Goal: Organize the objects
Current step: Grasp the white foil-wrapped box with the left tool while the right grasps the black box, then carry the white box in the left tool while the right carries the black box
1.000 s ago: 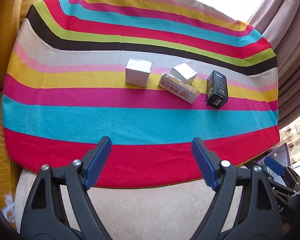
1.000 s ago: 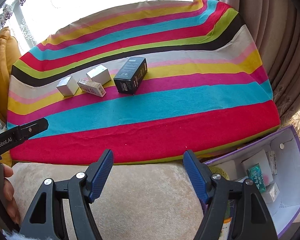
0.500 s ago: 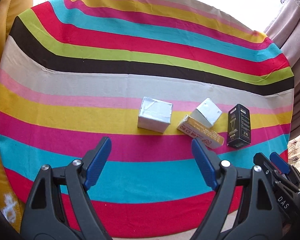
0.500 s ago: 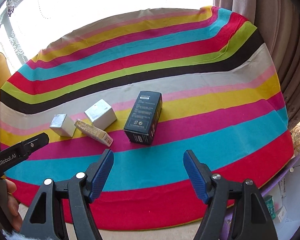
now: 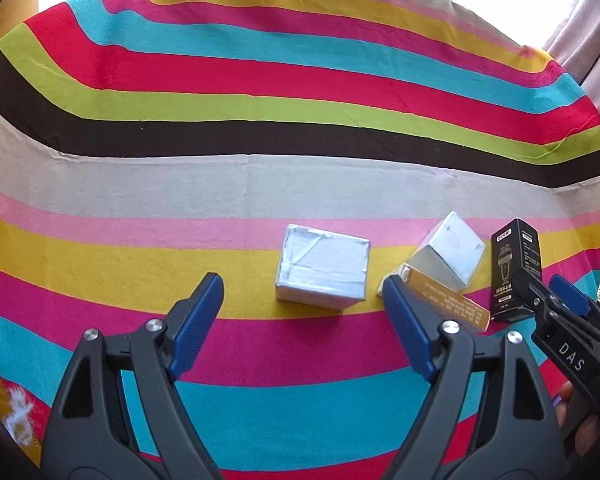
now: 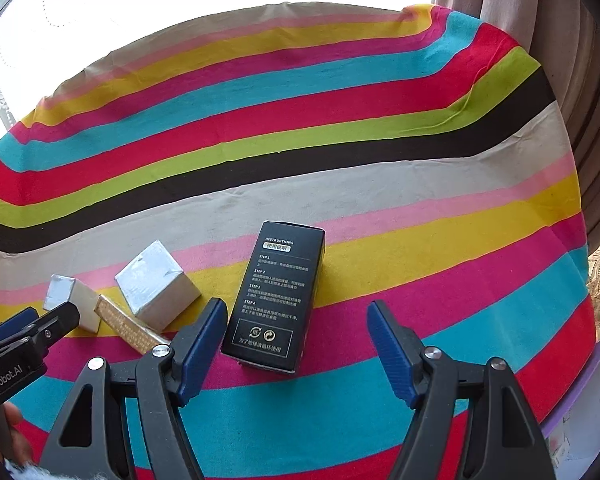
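A striped cloth [image 5: 300, 184] covers the surface — bands of red, blue, green, black, yellow. Beige curtains [image 6: 540, 20] hang right; a purple edge [image 6: 592, 380], perhaps a box, shows below.

Far cloth [image 5: 260, 184] bare, free passage; four boxes crowd near stripes: black box [image 6: 276, 300], silver box [image 5: 324, 276].

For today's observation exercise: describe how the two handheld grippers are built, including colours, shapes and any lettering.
Both look alike: the left gripper and right gripper have black plastic clamp-style arms with triangular cut-outs, silver rivets and ribbed blue pads. White lettering shows on their sides: "GenRobot.AI" on the left, "DAS" on the right.
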`<state>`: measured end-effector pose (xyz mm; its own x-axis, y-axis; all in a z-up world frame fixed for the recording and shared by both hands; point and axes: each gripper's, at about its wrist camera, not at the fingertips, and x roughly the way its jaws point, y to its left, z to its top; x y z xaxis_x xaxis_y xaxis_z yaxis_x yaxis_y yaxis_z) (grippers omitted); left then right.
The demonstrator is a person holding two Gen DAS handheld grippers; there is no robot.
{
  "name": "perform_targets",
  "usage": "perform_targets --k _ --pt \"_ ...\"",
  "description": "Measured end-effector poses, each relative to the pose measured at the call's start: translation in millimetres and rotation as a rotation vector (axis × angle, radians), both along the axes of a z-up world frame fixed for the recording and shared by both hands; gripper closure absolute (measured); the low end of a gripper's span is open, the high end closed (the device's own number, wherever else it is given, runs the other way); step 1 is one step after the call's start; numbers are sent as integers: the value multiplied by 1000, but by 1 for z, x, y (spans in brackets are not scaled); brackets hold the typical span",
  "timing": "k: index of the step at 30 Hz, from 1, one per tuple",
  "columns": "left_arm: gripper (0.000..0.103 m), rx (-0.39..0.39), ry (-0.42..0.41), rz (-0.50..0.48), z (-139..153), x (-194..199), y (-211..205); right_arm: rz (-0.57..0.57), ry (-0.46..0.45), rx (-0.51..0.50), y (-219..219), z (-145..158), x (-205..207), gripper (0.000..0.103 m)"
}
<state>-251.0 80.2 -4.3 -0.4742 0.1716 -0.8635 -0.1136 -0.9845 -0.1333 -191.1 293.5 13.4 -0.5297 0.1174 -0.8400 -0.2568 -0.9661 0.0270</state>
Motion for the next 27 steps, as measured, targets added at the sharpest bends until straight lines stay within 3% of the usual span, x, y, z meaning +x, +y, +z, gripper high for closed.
perform_targets --k 2,4,5,7,13,19,23,27 --pt "40 -3 -11 -12 -5 -2 1 6 -12 16 -2 -6 -4 30" --pt "53 12 -23 -25 -9 -2 2 15 -18 24 -2 -10 -6 32" --pt "53 7 -12 -29 -9 -1 2 21 -19 29 -2 -12 -7 36" --pt "53 4 -3 -33 -9 0 2 42 -33 19 -4 -15 -6 63" --pt "53 -17 16 -56 -10 -1 7 118 -13 16 -12 -13 -7 63" --pt "53 -31 37 -36 -8 -1 3 175 35 85 -5 4 -34 63" --pt "53 43 55 7 -1 -13 -5 303 63 73 -9 15 -67 63" --pt "53 144 43 22 1 -32 -5 378 32 -49 -19 9 -92 63"
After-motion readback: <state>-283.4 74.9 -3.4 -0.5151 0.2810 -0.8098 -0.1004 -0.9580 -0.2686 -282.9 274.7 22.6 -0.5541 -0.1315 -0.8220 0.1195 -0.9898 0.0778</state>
